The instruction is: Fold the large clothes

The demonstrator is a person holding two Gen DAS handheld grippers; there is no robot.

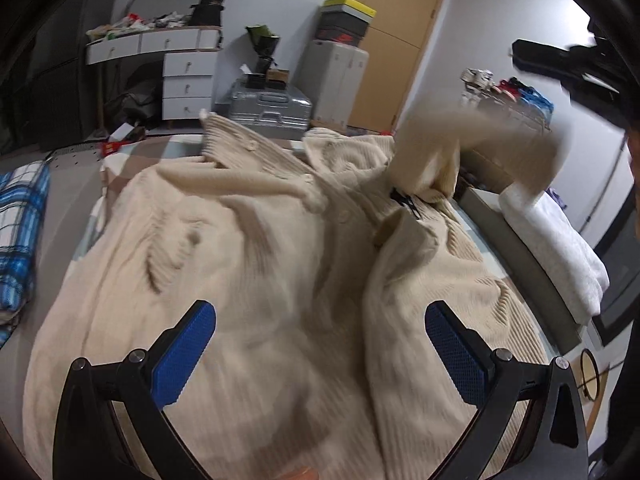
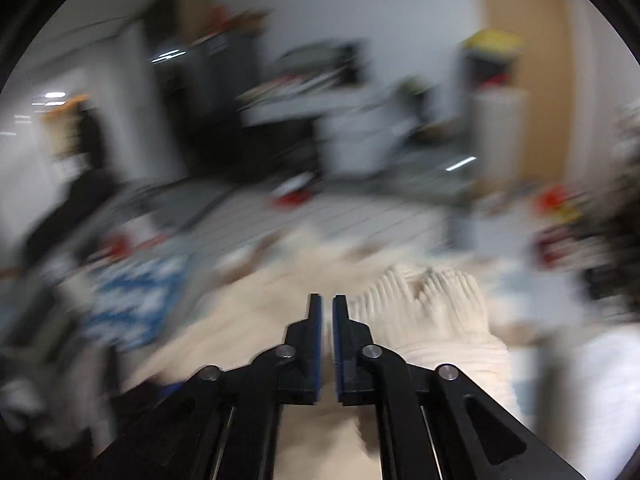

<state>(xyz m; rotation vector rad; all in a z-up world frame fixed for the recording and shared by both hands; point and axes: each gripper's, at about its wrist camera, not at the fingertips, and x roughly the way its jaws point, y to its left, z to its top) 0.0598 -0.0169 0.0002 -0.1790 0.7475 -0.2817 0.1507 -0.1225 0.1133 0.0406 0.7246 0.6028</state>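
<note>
bed [image 1: 72,216]: cardigan [image 1: 224,264] spread. left tool [image 1: 320,356] wide open, empty; right tool [image 2: 327,344] slightly parted, empty. regrip sleeve [image 1: 472,148] by cuff.

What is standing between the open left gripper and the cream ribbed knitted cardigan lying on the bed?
Nothing visible. The left gripper hovers open directly over the cream ribbed knitted cardigan, with only air between.

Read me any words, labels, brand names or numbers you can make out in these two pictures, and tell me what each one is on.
No text can be read in either view.
Stacked boxes by the door: a red mark on the dark one, too small to read.
Black tag on the cream sweater: too small to read.
Red packet at the bed's far edge: print blurred.
Right wrist view: wholly motion-blurred.
</note>
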